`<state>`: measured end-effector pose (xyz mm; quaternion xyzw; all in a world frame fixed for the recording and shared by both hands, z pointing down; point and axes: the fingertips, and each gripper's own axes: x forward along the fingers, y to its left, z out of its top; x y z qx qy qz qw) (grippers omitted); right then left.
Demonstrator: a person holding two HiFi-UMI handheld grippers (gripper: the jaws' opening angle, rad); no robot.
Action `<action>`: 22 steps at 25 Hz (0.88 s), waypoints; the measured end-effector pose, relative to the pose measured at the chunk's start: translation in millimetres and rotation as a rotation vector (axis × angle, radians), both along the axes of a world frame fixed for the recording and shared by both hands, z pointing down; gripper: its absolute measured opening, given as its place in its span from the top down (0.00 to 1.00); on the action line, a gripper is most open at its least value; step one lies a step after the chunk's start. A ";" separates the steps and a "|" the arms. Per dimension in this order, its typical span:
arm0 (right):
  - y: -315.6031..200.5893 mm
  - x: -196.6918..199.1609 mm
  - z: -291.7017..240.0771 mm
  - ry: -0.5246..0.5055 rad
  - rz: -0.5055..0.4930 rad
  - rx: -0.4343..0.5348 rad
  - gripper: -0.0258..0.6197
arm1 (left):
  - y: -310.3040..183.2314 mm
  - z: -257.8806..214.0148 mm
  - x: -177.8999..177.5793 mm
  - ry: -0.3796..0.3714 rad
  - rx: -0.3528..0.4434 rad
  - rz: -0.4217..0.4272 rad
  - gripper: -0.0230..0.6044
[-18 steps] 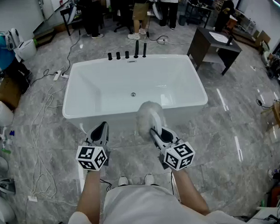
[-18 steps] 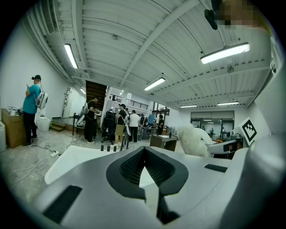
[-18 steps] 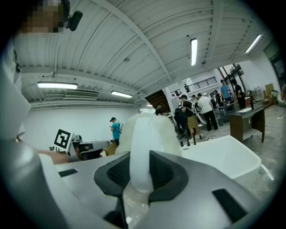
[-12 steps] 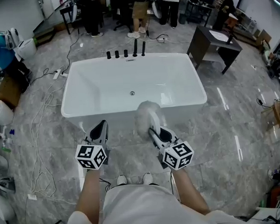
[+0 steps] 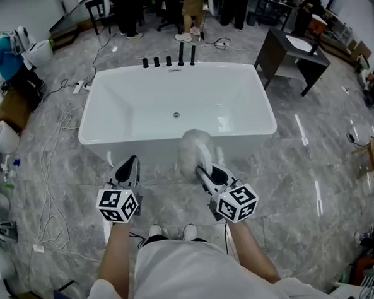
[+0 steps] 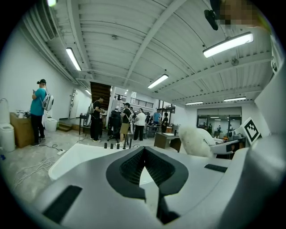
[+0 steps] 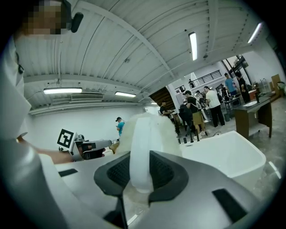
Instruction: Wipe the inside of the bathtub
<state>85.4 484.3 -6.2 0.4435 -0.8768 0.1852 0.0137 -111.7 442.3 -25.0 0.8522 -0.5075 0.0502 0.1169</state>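
Bathtub (image 5: pixel 140 104): white, glossy, rectangular, rounded corners inside, sloped walls; on the floor right in front of the person.
Drain (image 5: pixel 177 115): small round metal disc, mid-basin toward the far wall.
Taps (image 5: pixel 169 60): row of black upright cylinders on the far rim.
Floor (image 5: pixel 302 170): grey veined marble-look tiles, shiny; loose white cables (image 5: pixel 50 179) to the left of the tub.
Right gripper (image 5: pixel 204 173): jaws clamped on the white plastic band of the fluffy wiper (image 5: pixel 193 148).
Fluffy wiper: round, shaggy white pile, smooth band arching over its back; in the head view overlaps the tub's near rim on the person's side. Contact with the rim not readable.
Left gripper (image 5: pixel 129 162): jaws brought together, nothing between them; low, short of the near rim, well apart from the wiper.
Marker cubes: black-and-white squares, one behind each gripper (image 5: pixel 118 205).
Right gripper view only: band seated between ribbed dark pads at the right gripper (image 7: pixel 142 174), pile of the fluffy wiper (image 7: pixel 145 129) bulging either side; bathtub (image 7: pixel 228 152) off to the right.
Left gripper view only: ribbed pad hollow of the left gripper (image 6: pixel 144 154), tips meeting; fluffy wiper (image 6: pixel 194 141) side-on at right, bathtub (image 6: pixel 76 154) rim beyond.
Head view only: full tub layout, drain, dark side table (image 5: pixel 289 57) at far right.
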 end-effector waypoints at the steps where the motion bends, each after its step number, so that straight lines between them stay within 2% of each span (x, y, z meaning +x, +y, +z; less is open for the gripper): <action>1: 1.2 1.5 1.4 -0.004 -0.007 -0.004 0.81 | 2.2 1.9 -0.4 -0.004 -0.004 -0.007 0.95; 8: 3.8 20.8 13.5 -0.032 -0.012 -0.038 0.81 | 15.5 11.1 3.9 -0.016 -0.030 -0.049 0.95; 15: 2.3 13.3 17.0 -0.061 -0.036 -0.053 0.81 | 17.5 10.9 1.0 -0.031 -0.037 -0.060 0.95; 22: -10.5 11.7 16.4 -0.065 -0.050 -0.047 0.81 | 1.7 11.4 4.2 -0.011 -0.022 -0.057 0.95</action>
